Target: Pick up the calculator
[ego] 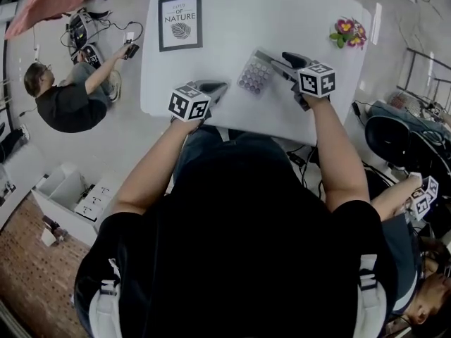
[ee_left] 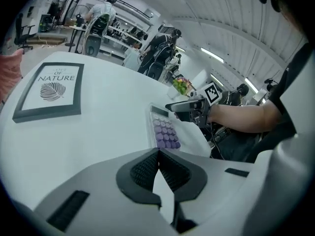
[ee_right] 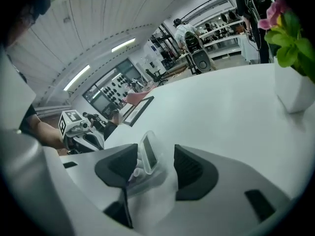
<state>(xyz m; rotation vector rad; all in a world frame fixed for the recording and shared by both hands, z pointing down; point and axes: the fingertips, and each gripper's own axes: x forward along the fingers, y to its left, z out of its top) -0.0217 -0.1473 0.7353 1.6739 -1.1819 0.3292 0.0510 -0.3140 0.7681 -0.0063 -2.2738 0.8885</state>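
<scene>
My right claw [ego: 278,60] stands open, its 2 jaws set on either side of the calculator [ego: 254,74] on the white table [ego: 282,13]. The calculator's screen end sits between the pads (nearer one, with a clear gap at the other), so nothing is gripped. My left claw [ego: 215,88] is closed and empty, its pads meeting at the tips, and the calculator lies ahead of it to its right. A framed print [ego: 180,22] lies ahead of the left claw; a flower pot [ego: 349,32] stands beyond the right claw.
</scene>
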